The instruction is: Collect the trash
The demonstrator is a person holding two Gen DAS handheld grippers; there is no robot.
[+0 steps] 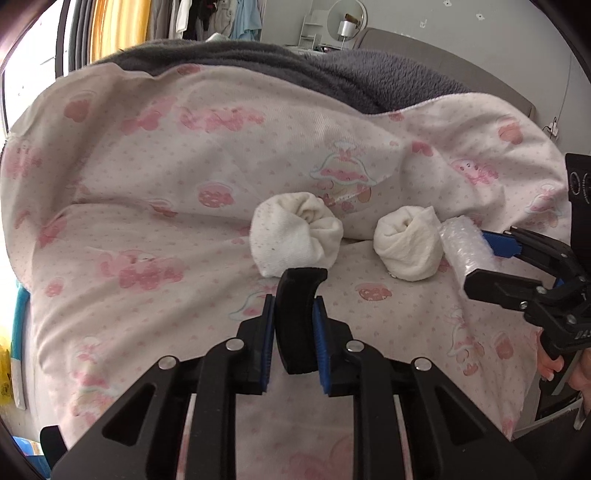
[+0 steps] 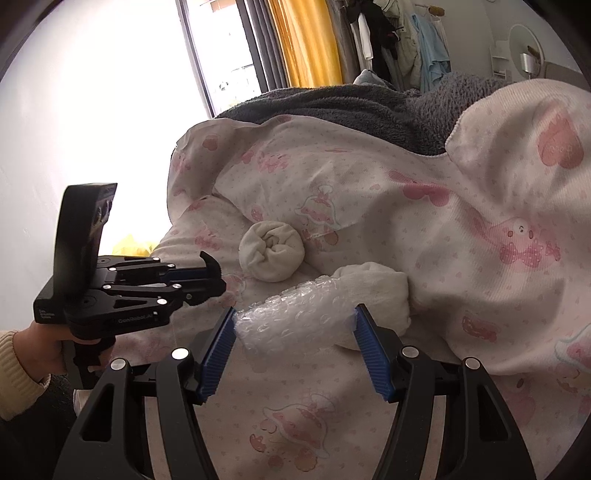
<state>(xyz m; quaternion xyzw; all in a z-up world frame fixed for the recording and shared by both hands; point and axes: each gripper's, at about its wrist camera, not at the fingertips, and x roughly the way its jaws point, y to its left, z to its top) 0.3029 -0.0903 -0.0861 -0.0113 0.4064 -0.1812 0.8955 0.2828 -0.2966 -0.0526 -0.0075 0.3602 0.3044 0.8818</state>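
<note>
Left gripper (image 1: 294, 325) clamped on a curved black foam piece (image 1: 297, 314); right gripper (image 2: 295, 334) clamped on a bubble-wrap wad (image 2: 291, 317) beside rolled socks (image 1: 295, 232); lift both straight up, keeping squeeze steady.

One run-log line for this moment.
left gripper: shut on black curved piece | right gripper: shut on bubble wrap

You face a bed spread with a pale blanket (image 1: 147, 177) printed in pink, a grey fleece blanket (image 1: 280, 62) bunched at its far side. Far left, a bright window (image 2: 110, 92) with a yellow curtain (image 2: 303, 40); clothes (image 2: 406, 40) hang beyond. A round mirror (image 1: 347, 18) stands far right by the grey headboard (image 1: 461, 62).
</note>
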